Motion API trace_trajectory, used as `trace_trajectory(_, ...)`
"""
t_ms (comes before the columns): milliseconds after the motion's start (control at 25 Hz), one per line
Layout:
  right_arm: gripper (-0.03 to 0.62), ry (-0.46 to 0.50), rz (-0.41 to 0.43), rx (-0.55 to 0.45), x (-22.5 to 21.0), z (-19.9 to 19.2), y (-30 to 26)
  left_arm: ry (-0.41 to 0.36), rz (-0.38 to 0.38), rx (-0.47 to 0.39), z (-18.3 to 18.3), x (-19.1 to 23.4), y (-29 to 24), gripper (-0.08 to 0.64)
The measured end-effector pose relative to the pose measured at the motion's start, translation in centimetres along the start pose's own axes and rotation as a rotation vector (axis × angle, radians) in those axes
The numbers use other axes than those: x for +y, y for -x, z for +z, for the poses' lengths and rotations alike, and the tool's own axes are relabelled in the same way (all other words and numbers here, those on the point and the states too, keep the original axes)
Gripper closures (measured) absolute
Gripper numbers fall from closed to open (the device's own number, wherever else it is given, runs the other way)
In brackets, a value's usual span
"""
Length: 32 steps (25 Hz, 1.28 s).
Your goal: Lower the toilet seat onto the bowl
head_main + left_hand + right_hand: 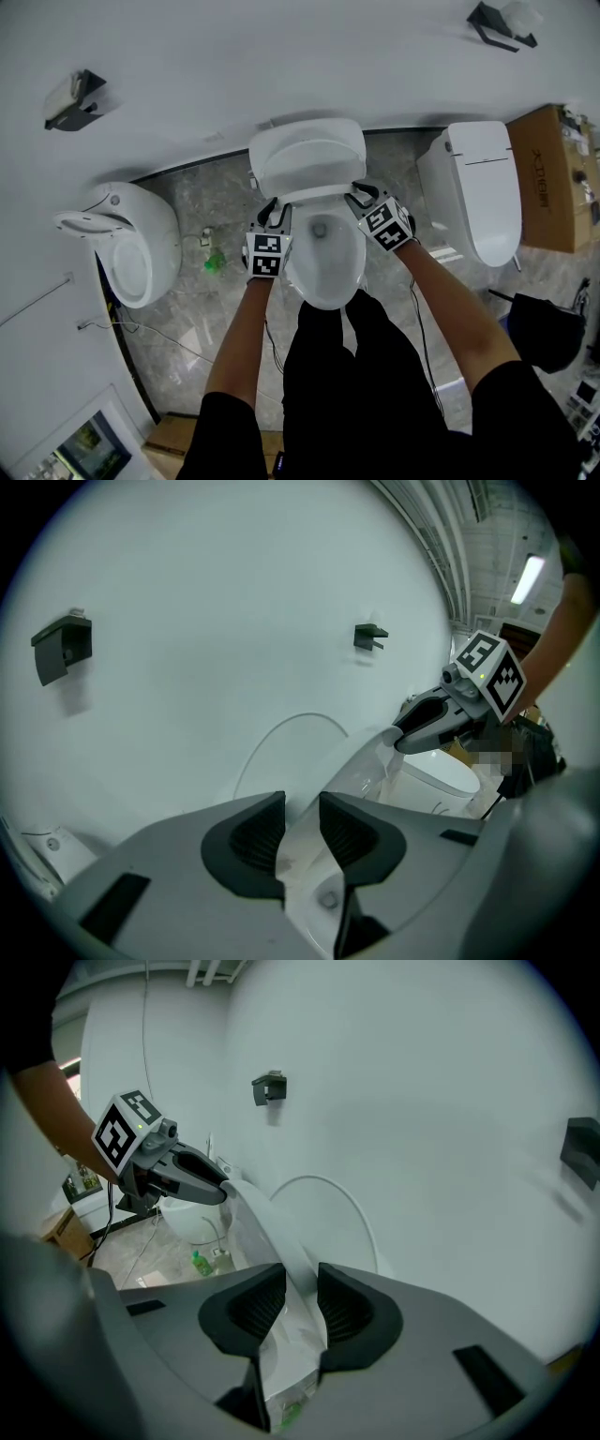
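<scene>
Left gripper view and right gripper view show the left gripper [302, 829] and right gripper [302, 1307] each pinching between its jaws a side rim of the half-raised white plastic toilet seat [277, 1237], probably stiff, slick and fairly light.

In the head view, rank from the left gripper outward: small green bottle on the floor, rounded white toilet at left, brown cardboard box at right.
1. Small green bottle, on the floor just left of the left gripper.
2. Rounded white toilet, farther left.
3. Brown cardboard box, far right.
</scene>
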State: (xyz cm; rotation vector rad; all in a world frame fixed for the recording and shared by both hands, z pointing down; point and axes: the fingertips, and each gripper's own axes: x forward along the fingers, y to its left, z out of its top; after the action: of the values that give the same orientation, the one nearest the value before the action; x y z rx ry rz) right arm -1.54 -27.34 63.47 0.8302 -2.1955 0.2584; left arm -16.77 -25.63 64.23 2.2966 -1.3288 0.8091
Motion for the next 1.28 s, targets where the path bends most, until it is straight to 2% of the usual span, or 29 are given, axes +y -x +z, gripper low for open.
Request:
trace_trajectory(320, 0.465, -0.01, 0.01, -0.001, 2.2, -1.6, 1.8, 0.022, -0.002, 0.014, -1.8, -2.0, 2.0, 0.445)
trace_trajectory(520, 0.459, 0.015, 0.04, 0.013, 3.8, -2.6, 2.7, 0.014, 0.03, 0.047, -3.0, -3.1, 3.2, 0.445)
trace_trajectory(1280, 0.434, 0.053, 0.107, 0.056, 9.3, -7.1, 5.5, -0.002, 0.021, 0.09, -8.3, -7.4, 6.9, 0.44)
